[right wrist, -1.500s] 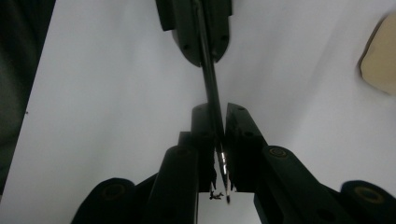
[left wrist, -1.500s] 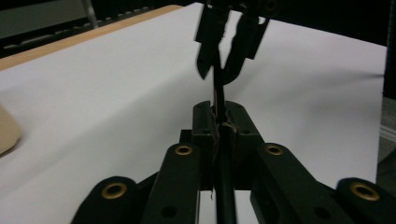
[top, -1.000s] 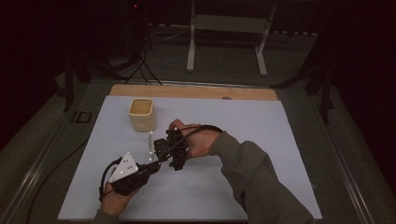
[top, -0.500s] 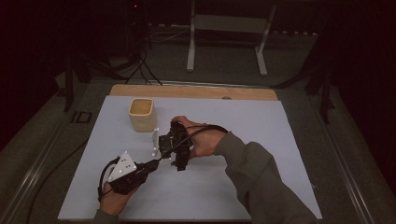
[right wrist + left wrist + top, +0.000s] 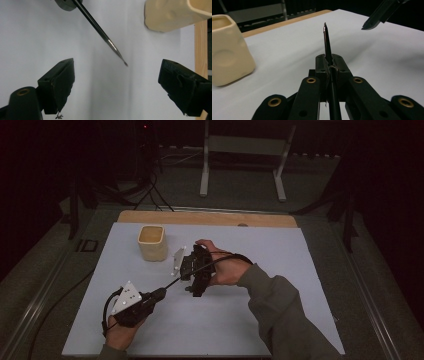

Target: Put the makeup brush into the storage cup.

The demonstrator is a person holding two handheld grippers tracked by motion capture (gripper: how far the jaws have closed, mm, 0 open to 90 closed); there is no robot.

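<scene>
Left hand-held gripper (image 5: 329,62) pinches thin, probably pen-like rod (image 5: 326,40); right (image 5: 116,82) spread; cup (image 5: 152,242) near.

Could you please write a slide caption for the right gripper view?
Open right gripper facing the tip of a thin dark pen above the white table, cream cup nearby.

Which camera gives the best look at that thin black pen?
The right gripper view: the pen crosses it slantwise, tip bare. The left gripper view shows it end-on, clamped in the left gripper; the high view shows a thin dark line.
</scene>
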